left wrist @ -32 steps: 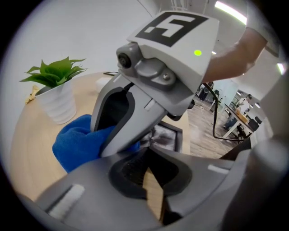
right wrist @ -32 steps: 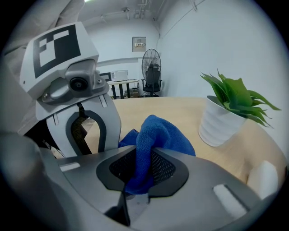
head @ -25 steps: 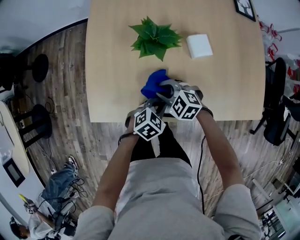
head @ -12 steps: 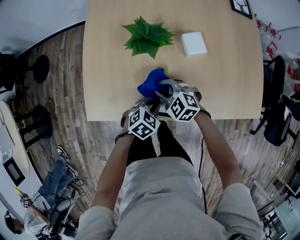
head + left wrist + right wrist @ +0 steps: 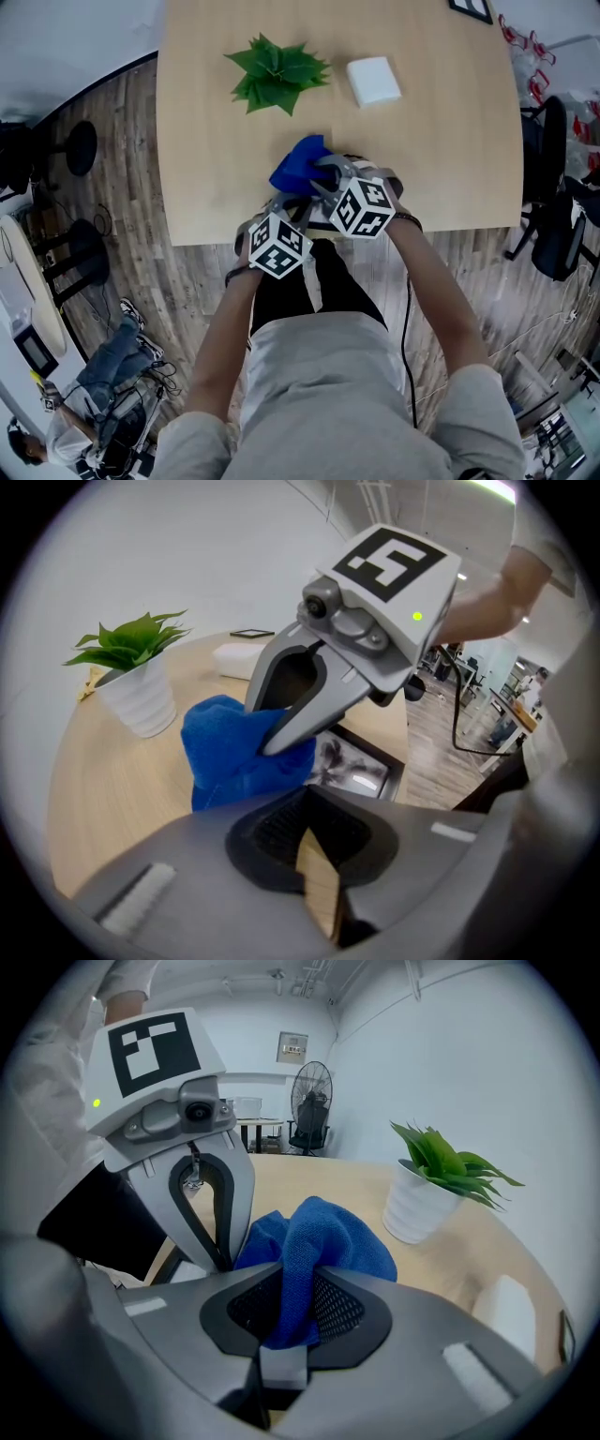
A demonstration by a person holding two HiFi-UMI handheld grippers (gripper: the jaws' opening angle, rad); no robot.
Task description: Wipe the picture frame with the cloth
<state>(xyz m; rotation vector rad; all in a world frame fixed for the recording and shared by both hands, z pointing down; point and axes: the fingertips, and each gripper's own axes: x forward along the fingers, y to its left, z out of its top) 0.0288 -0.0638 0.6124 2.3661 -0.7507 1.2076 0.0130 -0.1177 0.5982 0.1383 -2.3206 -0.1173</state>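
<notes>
The picture frame [image 5: 354, 766] lies flat on the wooden table [image 5: 206, 141], close to the near edge and right in front of the person. The blue cloth [image 5: 323, 1232] is bunched up and rests against one end of the frame. The right gripper [image 5: 291, 1312] pinches the cloth tight between its jaws. The left gripper [image 5: 307, 841] is just beside it, low by the frame. Its jaws are squeezed together at the tips, and I can see nothing held between them. Farther back on the table stand a green plant [image 5: 275, 70] in a white pot [image 5: 141, 697] and a white block [image 5: 373, 81].
</notes>
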